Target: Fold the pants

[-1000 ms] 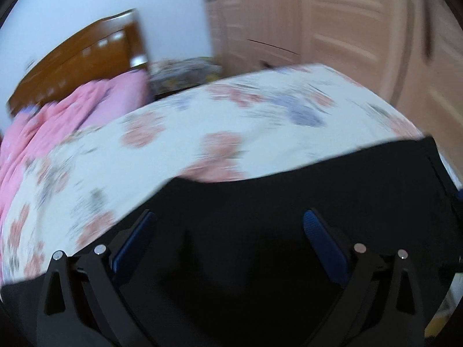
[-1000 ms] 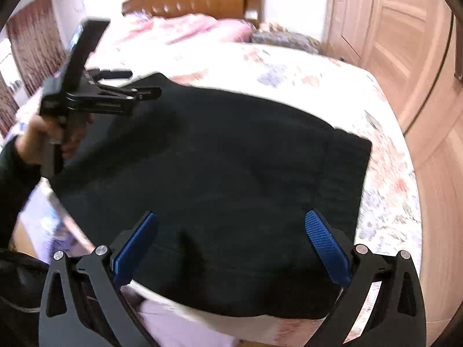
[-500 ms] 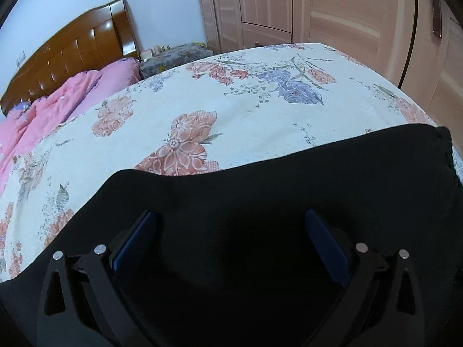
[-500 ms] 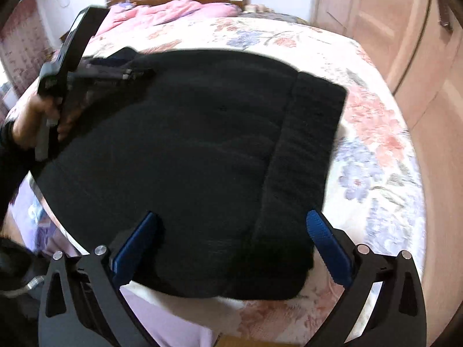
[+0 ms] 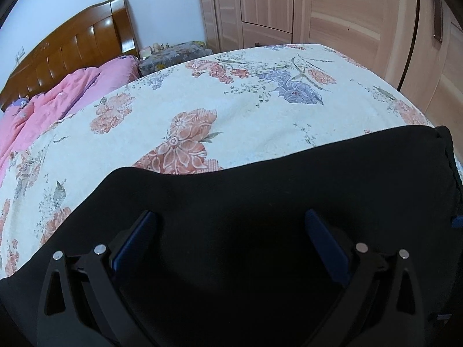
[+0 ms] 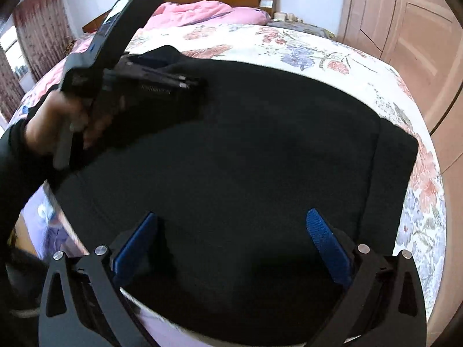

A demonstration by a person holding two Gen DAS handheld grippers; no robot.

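Over black pants [image 6: 231,150], jaws wide.

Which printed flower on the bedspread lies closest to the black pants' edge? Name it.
The big orange-red flower in the left wrist view: its lower petals meet the pants. The purple flower lies well beyond.

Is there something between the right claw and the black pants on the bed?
Nothing visible. The right claw is open directly over the black pants, which lie flat on the floral bedspread. The left claw is open too.
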